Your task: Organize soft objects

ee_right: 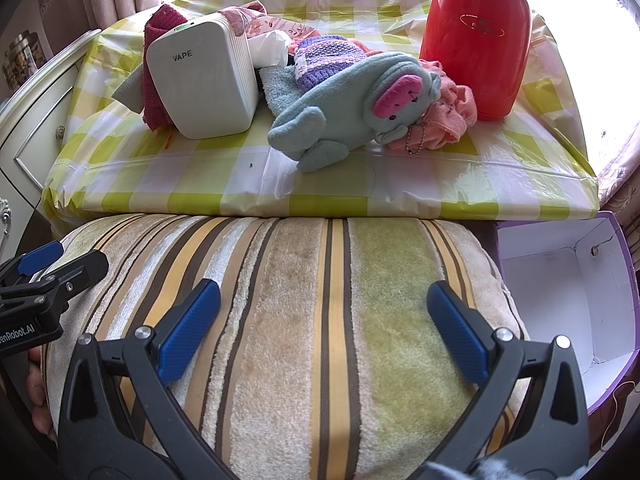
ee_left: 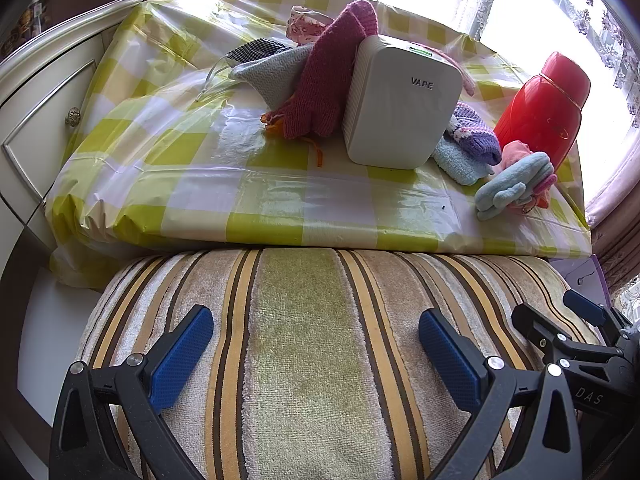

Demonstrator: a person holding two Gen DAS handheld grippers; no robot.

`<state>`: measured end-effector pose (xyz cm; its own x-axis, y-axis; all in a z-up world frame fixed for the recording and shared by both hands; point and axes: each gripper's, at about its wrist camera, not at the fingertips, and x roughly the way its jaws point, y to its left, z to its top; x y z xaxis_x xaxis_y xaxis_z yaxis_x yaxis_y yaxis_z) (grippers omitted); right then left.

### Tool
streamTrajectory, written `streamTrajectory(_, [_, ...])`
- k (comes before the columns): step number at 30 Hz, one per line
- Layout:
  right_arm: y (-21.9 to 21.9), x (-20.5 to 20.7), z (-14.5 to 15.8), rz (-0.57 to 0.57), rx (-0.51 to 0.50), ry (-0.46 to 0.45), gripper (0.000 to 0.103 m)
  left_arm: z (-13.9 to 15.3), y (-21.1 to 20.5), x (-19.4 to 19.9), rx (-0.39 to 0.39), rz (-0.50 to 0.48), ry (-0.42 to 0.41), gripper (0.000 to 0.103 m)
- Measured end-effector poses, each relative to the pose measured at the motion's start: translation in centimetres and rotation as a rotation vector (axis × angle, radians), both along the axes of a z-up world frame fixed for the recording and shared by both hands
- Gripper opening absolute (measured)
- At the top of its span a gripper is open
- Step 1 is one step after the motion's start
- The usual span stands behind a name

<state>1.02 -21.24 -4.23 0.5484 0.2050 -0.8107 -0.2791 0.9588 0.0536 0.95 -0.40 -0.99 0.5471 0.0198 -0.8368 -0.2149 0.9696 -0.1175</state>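
Soft items lie on a yellow-checked table (ee_left: 200, 184): a dark pink knit piece (ee_left: 324, 80), a grey cloth (ee_left: 276, 72), a purple knit item (ee_right: 324, 60), a light blue towel (ee_left: 460, 160), a pale blue plush toy (ee_right: 352, 108) and pink cloths (ee_right: 452, 116). My left gripper (ee_left: 316, 344) is open over a striped cushion (ee_left: 312, 340), well short of the table. My right gripper (ee_right: 324, 320) is open over the same cushion (ee_right: 320, 300). Each gripper shows at the edge of the other's view.
A white VAPE box (ee_left: 400, 104) stands mid-table among the cloths. A red thermos (ee_right: 476, 36) stands at the table's right. An open empty white box with purple trim (ee_right: 568, 288) sits right of the cushion. A cream cabinet (ee_left: 36, 100) is on the left.
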Motion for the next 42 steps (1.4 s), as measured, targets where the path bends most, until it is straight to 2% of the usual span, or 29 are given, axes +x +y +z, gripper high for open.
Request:
streamTrajectory(24, [0.0, 0.0, 0.0, 0.004, 0.011, 0.004, 0.103, 0.0, 0.1, 0.0, -0.016, -0.003, 0.013, 0.103])
streamTrajectory(34, [0.0, 0.8, 0.3, 0.079, 0.012, 0.109, 0.103, 0.5, 0.2, -0.4, -0.016, -0.014, 0.008, 0.103])
streamTrajectory(37, [-0.2, 1.2, 0.6, 0.081, 0.05, 0.124, 0.103, 1.3, 0.4, -0.3, -0.026, -0.016, -0.02, 0.096])
streamTrajectory(39, [-0.5, 1.5, 1.0, 0.081, 0.094, 0.123, 0.103, 2.0, -0.1, 0.2, -0.026, -0.053, -0.051, 0.088])
streamTrajectory(42, [-1.8, 2.6, 1.9, 0.047, 0.179, 0.118, 0.103, 3.4, -1.7, 1.5, 0.004, -0.141, -0.108, 0.084])
